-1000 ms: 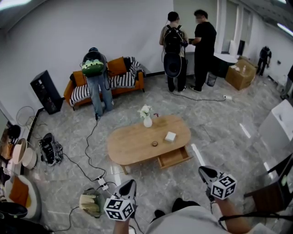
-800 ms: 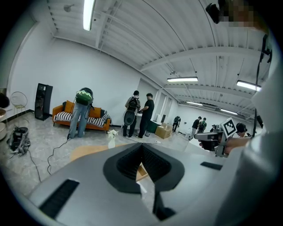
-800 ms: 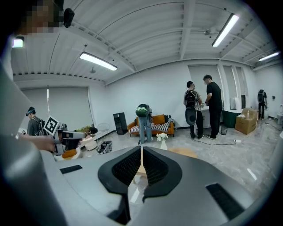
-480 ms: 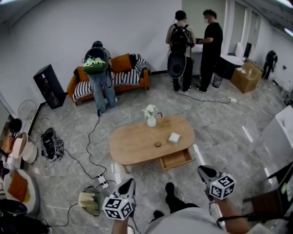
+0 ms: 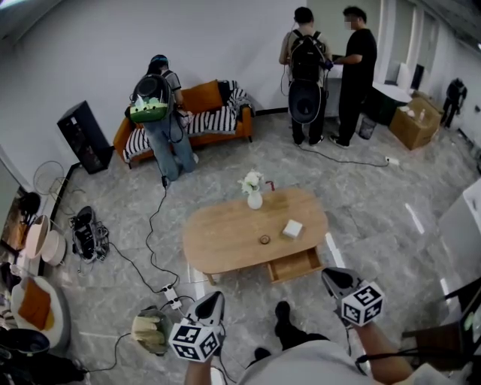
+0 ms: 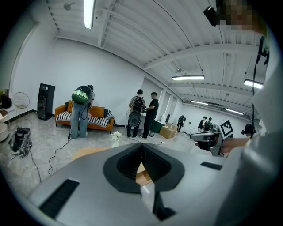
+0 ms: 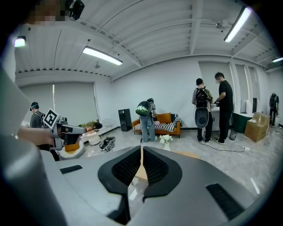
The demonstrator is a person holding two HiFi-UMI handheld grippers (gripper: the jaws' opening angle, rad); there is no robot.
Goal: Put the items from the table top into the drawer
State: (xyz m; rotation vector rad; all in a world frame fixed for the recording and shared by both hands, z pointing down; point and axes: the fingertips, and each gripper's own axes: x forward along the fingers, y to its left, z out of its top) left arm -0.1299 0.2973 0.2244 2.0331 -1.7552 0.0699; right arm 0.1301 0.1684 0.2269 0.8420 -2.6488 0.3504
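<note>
Standing well back from the wooden table, the person holds both grippers low. The left gripper and the right gripper each have their jaws pressed together with nothing between them. On the tabletop sit a white box, a small round thing, perhaps a coaster, and a flower vase. The drawer beneath hangs open.

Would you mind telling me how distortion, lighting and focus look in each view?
Head view: strong fisheye curvature, yet the coffee table is sharp and well lit. Left gripper view: dark round vignette, a glaring ceiling lamp, the left hand-held gripper soft up close. Right gripper view: same vignette, a bright strip light.
</note>
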